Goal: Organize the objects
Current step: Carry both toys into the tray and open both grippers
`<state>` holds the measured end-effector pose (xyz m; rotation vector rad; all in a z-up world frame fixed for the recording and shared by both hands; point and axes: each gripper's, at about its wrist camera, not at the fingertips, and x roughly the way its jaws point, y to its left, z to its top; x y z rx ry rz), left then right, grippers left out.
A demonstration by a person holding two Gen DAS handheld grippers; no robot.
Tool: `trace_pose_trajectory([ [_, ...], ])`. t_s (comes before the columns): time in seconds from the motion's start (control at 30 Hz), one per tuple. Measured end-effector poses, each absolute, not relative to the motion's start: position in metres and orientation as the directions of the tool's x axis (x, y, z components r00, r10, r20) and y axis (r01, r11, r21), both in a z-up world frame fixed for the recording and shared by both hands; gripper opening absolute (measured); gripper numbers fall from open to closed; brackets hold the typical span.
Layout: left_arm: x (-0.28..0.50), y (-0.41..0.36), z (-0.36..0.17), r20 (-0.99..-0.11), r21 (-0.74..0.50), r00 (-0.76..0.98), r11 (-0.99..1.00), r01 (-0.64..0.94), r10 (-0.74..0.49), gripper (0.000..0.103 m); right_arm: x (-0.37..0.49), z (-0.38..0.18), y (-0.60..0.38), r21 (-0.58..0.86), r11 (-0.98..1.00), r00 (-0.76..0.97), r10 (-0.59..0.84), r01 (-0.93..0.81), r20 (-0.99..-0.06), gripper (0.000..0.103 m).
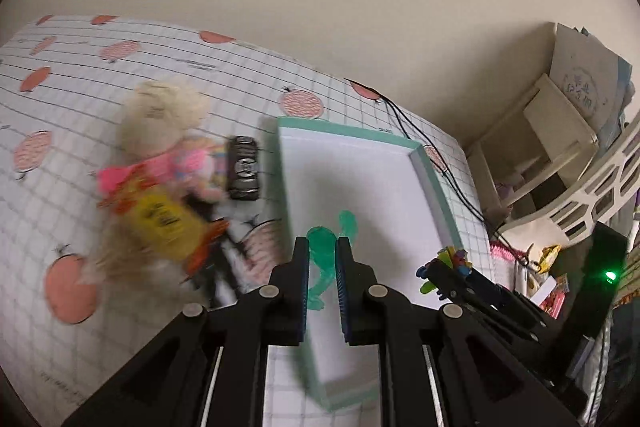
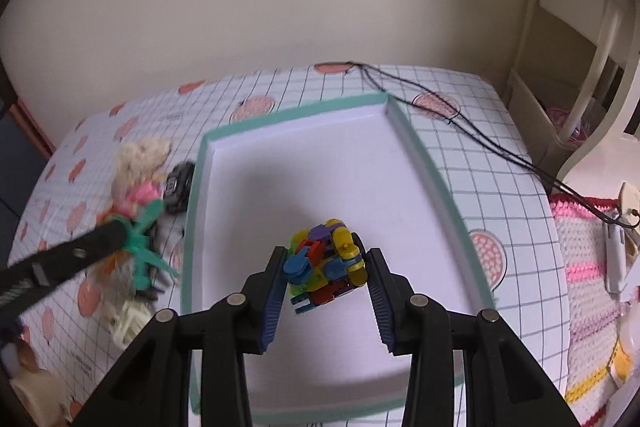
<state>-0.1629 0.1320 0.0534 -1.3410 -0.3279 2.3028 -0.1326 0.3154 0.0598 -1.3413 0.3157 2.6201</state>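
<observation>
A white box with a teal rim point(image 1: 436, 187) point(image 2: 432, 179) lies on the checked tablecloth. My left gripper point(image 1: 322, 251) point(image 2: 122, 233) is shut on a green plastic figure point(image 1: 320, 241) point(image 2: 142, 251), at the box's left rim. My right gripper point(image 2: 328, 259) point(image 1: 432, 267) hangs over the box's white floor, shut on a multi-coloured block toy point(image 2: 324, 267) point(image 1: 452, 257). Left of the box lie a blond doll in pink point(image 1: 160, 147) point(image 2: 136, 171), a yellow packet point(image 1: 160, 219) and a black toy car point(image 1: 243, 169) point(image 2: 178, 183).
Black cables point(image 2: 460, 115) run across the cloth behind the box towards the right. A cream shelf point(image 1: 540, 131) and a white lattice basket point(image 1: 600, 183) stand at the right. A pink crocheted mat point(image 2: 588, 267) lies right of the table. A cream toy point(image 2: 128, 319) rests near the doll.
</observation>
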Motion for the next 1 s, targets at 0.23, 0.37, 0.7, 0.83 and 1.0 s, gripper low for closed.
trace_pose_trajectory([
  [0.23, -0.189, 0.17, 0.027, -0.774, -0.415, -0.392, -0.866, -0.278, 0.497, 0.013, -0.148, 0.045, 0.342, 0.128, -0.95, -0.587, 0.068, -0.286, -0.807, 0.042],
  [0.37, -0.2, 0.18, 0.016, -0.779, -0.421, -0.381, -0.866, -0.27, 0.498, 0.013, -0.154, 0.03, 0.355, 0.13, -0.942, -0.583, 0.081, -0.311, -0.808, 0.042],
  [0.7, -0.216, 0.187, -0.002, -0.791, -0.413, -0.371, -0.873, -0.26, 0.486, 0.013, -0.167, 0.007, 0.369, 0.147, -0.931, -0.585, 0.083, -0.334, -0.807, 0.042],
  [0.83, -0.215, 0.188, -0.001, -0.795, -0.406, -0.37, -0.874, -0.267, 0.482, 0.013, -0.167, 0.007, 0.366, 0.13, -0.934, -0.584, 0.096, -0.333, -0.806, 0.043],
  [1.0, -0.212, 0.183, 0.007, -0.792, -0.419, -0.358, -0.866, -0.271, 0.495, 0.013, -0.163, 0.016, 0.365, 0.139, -0.933, -0.603, 0.097, -0.332, -0.792, 0.05],
])
